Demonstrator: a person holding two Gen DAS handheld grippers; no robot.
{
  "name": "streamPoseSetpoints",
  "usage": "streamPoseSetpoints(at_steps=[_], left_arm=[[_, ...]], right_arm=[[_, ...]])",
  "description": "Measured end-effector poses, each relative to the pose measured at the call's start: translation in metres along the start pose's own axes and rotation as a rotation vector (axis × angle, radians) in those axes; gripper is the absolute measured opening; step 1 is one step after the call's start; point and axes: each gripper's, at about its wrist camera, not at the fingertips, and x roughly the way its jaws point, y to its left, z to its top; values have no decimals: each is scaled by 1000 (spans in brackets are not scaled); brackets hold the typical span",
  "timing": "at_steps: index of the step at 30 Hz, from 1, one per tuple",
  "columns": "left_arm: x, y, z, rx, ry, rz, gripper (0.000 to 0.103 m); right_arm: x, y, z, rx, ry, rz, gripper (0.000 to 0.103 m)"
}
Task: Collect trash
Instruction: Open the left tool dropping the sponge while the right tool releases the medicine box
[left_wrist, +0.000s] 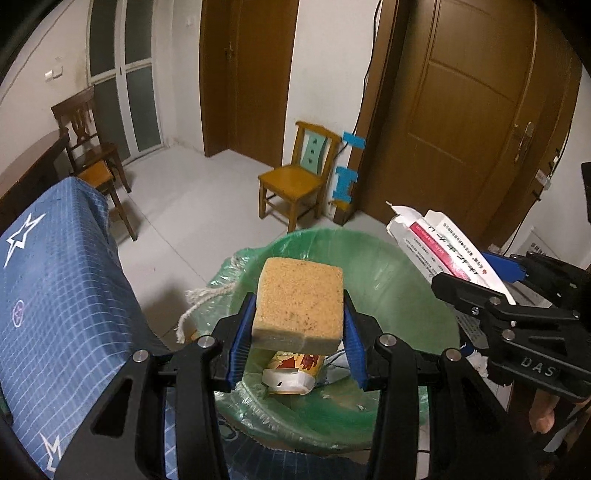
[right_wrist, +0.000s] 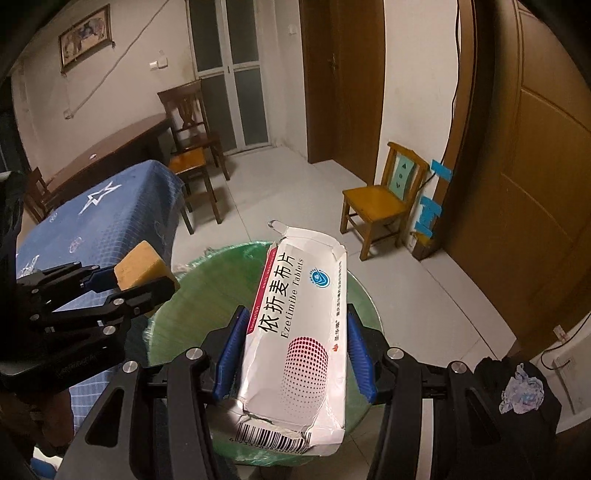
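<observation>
left gripper (left_wrist: 299, 345) clamping sponge (left_wrist: 300, 302), right gripper (right_wrist: 293, 360) clamping tablet box (right_wrist: 297, 332) over bin (left_wrist: 388, 266); could miss if released early.

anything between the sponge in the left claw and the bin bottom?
Only air. In the left wrist view the yellow rectangular sponge hangs over the green-lined round bin; a crumpled paper cup lies at the bottom.

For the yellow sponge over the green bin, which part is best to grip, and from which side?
Grip the sponge across its two narrow side faces, coming from its near end, as the left gripper does: those faces are flat and parallel, so the pads sit squarely.
</observation>
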Motion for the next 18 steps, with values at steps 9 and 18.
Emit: streamPoseSetpoints(at_steps=[9,18], left_arm=[[21,-6,2,7,32,5,42],[28,-11,2,17,50,11,45]], right_arm=[[15,3,-12,13,17,10,53],[19,10,-19,22,23,21,55]])
